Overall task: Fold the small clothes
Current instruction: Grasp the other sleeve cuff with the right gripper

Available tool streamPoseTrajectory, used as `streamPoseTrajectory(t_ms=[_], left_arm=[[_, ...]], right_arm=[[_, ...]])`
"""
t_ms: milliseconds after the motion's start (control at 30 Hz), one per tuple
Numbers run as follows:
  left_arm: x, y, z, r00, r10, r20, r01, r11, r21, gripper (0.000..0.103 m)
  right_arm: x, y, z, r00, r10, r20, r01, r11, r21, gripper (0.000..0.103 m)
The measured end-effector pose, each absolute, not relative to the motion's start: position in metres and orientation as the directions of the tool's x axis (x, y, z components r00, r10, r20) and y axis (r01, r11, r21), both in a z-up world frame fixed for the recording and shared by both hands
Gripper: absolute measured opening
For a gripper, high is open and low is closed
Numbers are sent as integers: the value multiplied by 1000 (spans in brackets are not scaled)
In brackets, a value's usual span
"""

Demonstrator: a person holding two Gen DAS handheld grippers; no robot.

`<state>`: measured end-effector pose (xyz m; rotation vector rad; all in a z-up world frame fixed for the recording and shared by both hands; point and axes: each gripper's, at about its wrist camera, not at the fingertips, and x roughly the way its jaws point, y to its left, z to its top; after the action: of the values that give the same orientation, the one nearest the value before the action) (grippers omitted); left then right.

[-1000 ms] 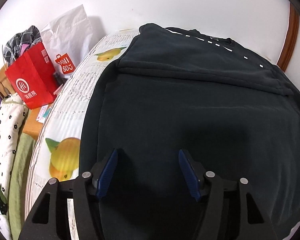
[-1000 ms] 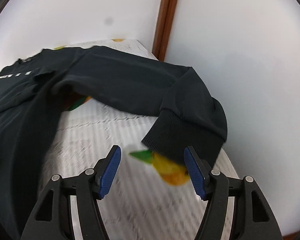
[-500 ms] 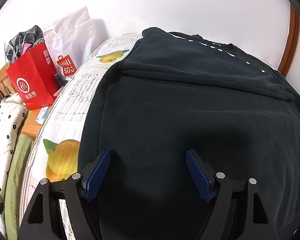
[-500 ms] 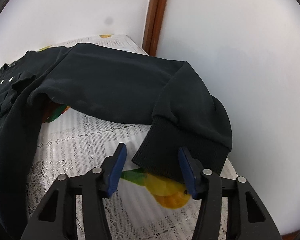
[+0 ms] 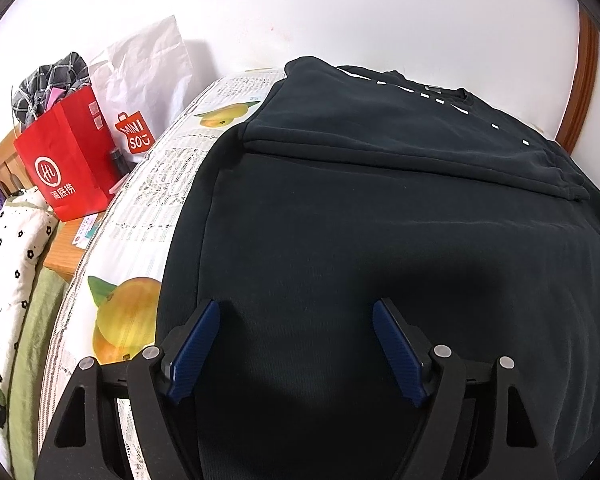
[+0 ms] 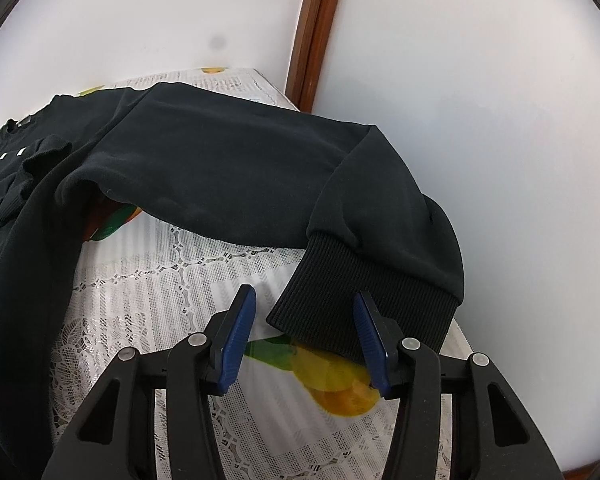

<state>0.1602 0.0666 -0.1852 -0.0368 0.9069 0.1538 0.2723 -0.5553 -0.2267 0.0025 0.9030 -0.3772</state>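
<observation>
I am folding a soft black long-sleeved sweatshirt [image 5: 380,248] that lies spread flat on the bench, on top of a white lacy tablecloth with yellow fruit pictures [image 6: 148,300]. One sleeve is already folded across the top of the body, so I think that side is done. The other sleeve [image 6: 236,168] still sticks out toward the white wall, and its ribbed black cuff [image 6: 364,304] hangs near the bench edge. My right tool [image 6: 304,336] is spread wide, and the cuff's end sits just between its blue pads [image 6: 238,336], but they are not squeezing it yet. I think the next thing is to pinch that cuff and carry the sleeve over the body. After that I still have to fold the bottom up. My left tool [image 5: 296,348] is spread wide too, low over the bottom part of the sweatshirt, holding nothing. Off to the side of the bench I see a red paper bag with a white round logo [image 5: 64,172], a white paper shopping bag [image 5: 144,80], and a white quilt with small black flowers [image 5: 8,264].
</observation>
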Motion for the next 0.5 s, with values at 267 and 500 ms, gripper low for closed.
streamPoseTrajectory(t_ms=[267,500], left_arm=[[160,66,-185,606,117,-787,-149,988,33,78],[161,66,-185,605,118,-787,-150,988,33,78]], right_arm=[[272,-554,-226,557,-321,-766,321,934,-158,49],[272,-554,-226,557,-320,-766,321,934,-157,49]])
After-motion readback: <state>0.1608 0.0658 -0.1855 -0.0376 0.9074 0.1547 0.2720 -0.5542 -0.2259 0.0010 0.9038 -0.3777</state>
